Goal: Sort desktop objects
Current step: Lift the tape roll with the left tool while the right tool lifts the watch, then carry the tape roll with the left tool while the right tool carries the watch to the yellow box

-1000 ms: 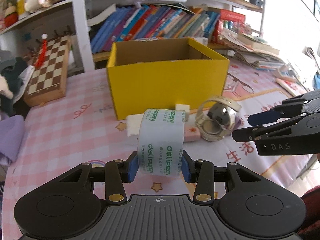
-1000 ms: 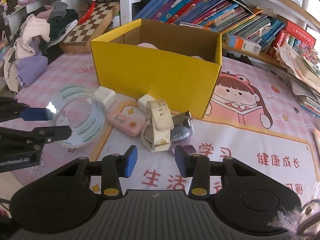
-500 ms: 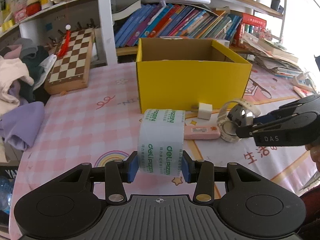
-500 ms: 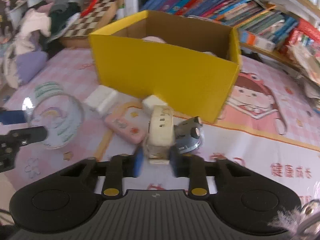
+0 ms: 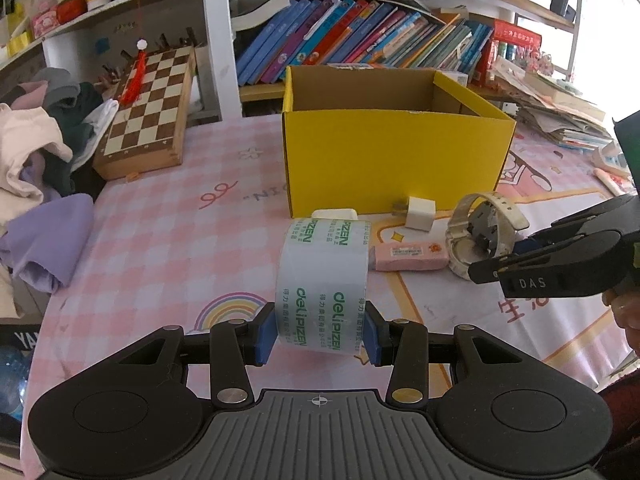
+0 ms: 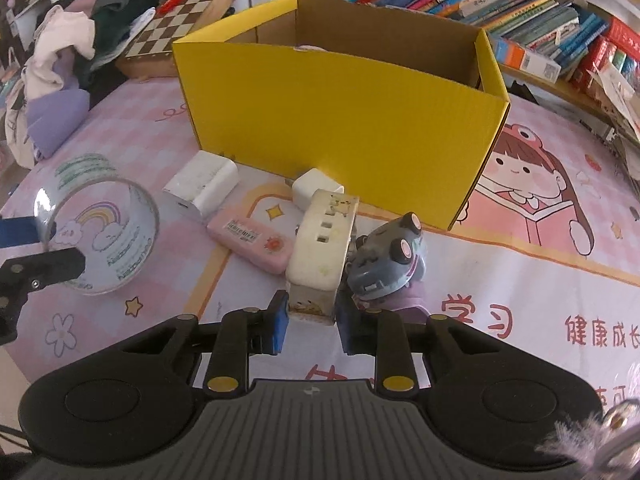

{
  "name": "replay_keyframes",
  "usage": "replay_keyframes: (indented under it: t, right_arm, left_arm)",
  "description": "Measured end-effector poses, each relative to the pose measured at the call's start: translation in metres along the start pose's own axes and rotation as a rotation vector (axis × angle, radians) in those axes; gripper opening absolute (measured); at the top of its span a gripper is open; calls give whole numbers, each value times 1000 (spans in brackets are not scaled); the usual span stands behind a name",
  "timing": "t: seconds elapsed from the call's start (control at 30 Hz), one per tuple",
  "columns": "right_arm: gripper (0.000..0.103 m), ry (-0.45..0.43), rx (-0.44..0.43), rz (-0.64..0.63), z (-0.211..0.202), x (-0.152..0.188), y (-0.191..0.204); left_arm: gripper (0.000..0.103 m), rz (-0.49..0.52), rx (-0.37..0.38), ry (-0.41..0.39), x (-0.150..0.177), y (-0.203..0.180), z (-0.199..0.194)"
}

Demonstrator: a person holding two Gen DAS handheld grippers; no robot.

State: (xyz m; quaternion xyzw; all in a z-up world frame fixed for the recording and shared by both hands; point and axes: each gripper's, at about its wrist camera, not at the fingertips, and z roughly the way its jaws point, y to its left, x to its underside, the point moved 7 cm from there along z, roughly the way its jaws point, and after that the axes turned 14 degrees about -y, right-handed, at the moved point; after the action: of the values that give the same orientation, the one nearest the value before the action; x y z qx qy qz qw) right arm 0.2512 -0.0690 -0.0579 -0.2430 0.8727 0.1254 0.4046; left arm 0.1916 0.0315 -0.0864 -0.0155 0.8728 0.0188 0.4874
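Bookshelves and a chessboard back the pink checked tablecloth. Left wrist view: left gripper is clamped on the tape roll, its hole axis lying sideways, in front of the yellow box. Right wrist view: right gripper pinches the cream watch (strap pointing at the box), off the cloth or not I can't tell.

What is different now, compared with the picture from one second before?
The right gripper moved forward and closed on the cream watch strap; it was open before. The left gripper still holds the tape roll. The yellow box, pink eraser and white chargers stayed put.
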Motion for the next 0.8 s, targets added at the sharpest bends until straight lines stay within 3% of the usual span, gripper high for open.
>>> replay_keyframes:
  t: [0.4, 0.8]
  right_arm:
    - [22, -15, 0, 2, -8, -4, 2]
    - [22, -76, -12, -16, -42, -16, 15]
  left_arm:
    - [42, 12, 11, -16, -3, 2, -3]
    - [42, 32, 47, -58, -11, 1, -11]
